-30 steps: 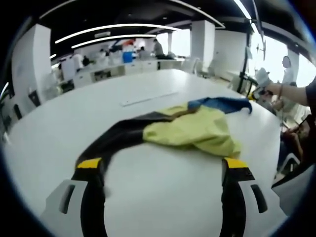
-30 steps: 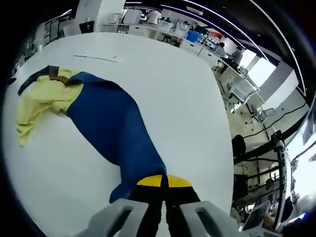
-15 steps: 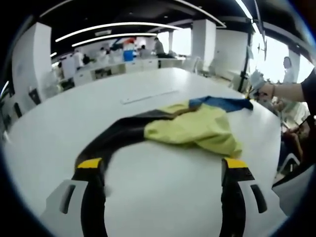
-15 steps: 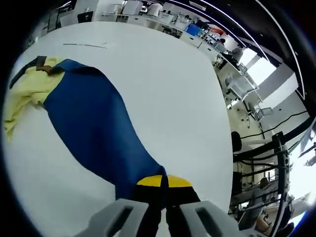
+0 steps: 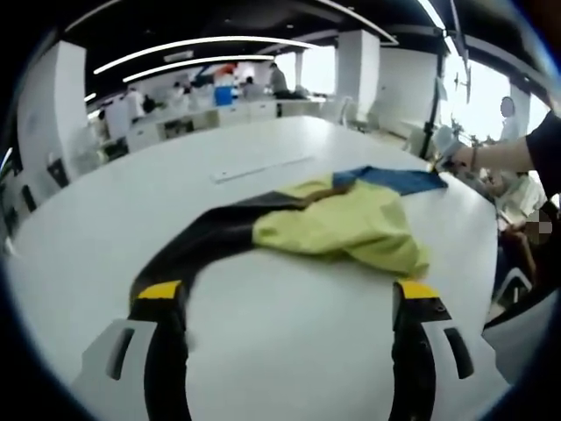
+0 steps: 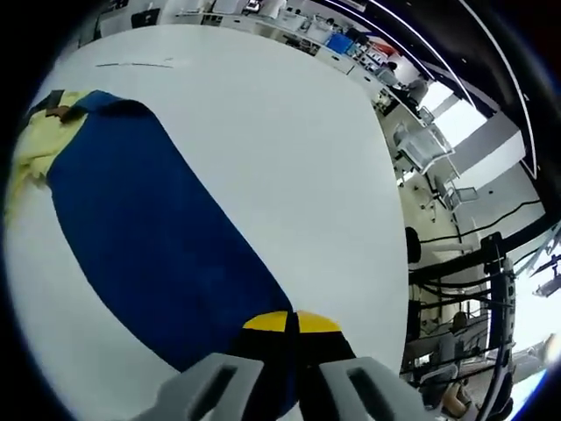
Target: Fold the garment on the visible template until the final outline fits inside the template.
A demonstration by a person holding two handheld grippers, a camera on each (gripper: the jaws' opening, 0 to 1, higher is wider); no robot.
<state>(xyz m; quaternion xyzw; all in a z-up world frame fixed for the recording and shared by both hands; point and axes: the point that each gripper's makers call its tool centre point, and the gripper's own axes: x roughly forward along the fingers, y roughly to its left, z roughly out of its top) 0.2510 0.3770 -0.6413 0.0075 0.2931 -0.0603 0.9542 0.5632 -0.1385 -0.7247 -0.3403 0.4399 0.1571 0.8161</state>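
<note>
A garment with black, yellow and blue parts lies on the white table (image 5: 96, 219). In the left gripper view its yellow part (image 5: 342, 228) is bunched in the middle. The black part (image 5: 210, 241) runs down to the left fingertip (image 5: 158, 289) of my left gripper (image 5: 287, 294), which is open with its jaws wide apart. The blue part (image 5: 394, 180) stretches to the far right, where a person's hand holds my right gripper (image 5: 447, 158). In the right gripper view my right gripper (image 6: 289, 323) is shut on the blue part (image 6: 149, 228), which is pulled taut toward the yellow part (image 6: 31, 153).
A thin pale strip (image 5: 263, 168) lies on the table beyond the garment; it is also seen as the strip (image 6: 131, 64). The table's edge (image 6: 390, 202) curves close past my right gripper, with chairs (image 6: 429, 153) beyond it. Office desks (image 5: 219, 110) and people stand far back.
My right gripper has pulled the blue part outward, so it now lies wider and tauter, and the yellow part has slid toward the view's edge. My left gripper has stayed in place.
</note>
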